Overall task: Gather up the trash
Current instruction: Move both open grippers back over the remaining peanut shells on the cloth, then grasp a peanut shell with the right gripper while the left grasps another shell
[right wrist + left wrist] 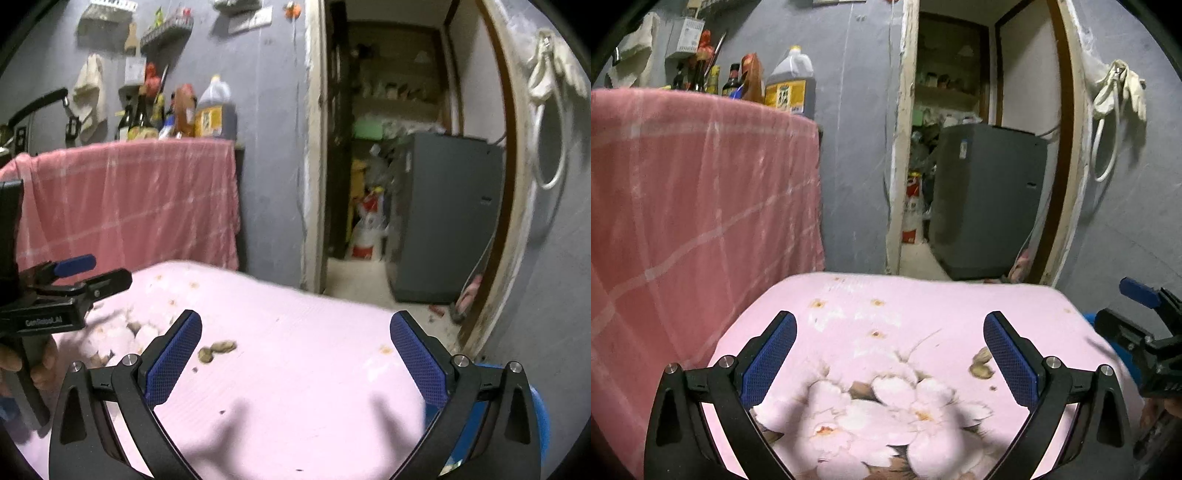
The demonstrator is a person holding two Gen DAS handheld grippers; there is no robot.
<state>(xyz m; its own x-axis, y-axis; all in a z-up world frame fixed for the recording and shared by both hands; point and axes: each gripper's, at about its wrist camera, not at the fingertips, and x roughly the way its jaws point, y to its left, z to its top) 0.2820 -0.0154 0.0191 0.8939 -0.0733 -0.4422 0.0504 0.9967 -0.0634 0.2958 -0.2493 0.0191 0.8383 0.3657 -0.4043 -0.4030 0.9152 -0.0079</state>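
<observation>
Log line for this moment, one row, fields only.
left gripper: open, empty | right gripper: open, empty | trash: brown scraps on pink floral cloth | blue bin at right edge

The left black two-finger gripper with blue textured pads point(889, 354) is hovering with its jaws spread wide, nothing between them. The matching right gripper point(295, 350) is hovering alongside, likewise gaping wide and gripping nothing.
</observation>
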